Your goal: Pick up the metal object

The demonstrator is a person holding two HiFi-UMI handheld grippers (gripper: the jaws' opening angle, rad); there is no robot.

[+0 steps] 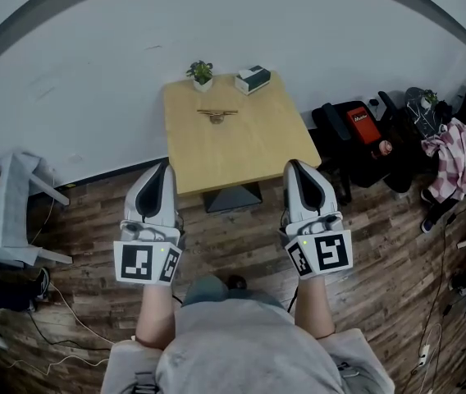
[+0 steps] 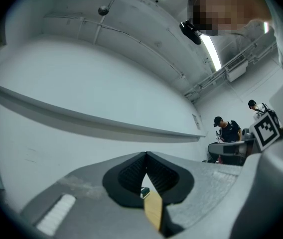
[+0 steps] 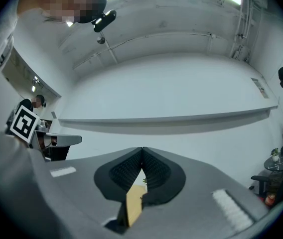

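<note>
A white wall (image 1: 93, 64) and a dark wood-plank floor (image 1: 85, 245) frame a small, square, light wooden table (image 1: 241, 158) that stands against the wall. The metal object (image 1: 217, 115), a slim brass-coloured piece, lies flat on the table's far half, roughly midway across. Behind it, by the wall, stand 1 small potted plant (image 1: 202, 74) and 1 green-and-white box (image 1: 253, 79); neither touches it.

The 2 grippers are held side by side above the floor on the person's side of the table, well apart from the metal object. The left gripper (image 1: 165, 165) points at the table's near left corner, the right gripper (image 1: 292, 164) at its near right corner. In each gripper view the dark ribbed pads meet at their tips (only a narrow sliver of table shows lower down), and nothing is between them.

To the right, dark bags (image 1: 356, 134) and a plaid cloth (image 1: 454, 158) sit on the floor; to the left is a white chair (image 1: 11, 212).
</note>
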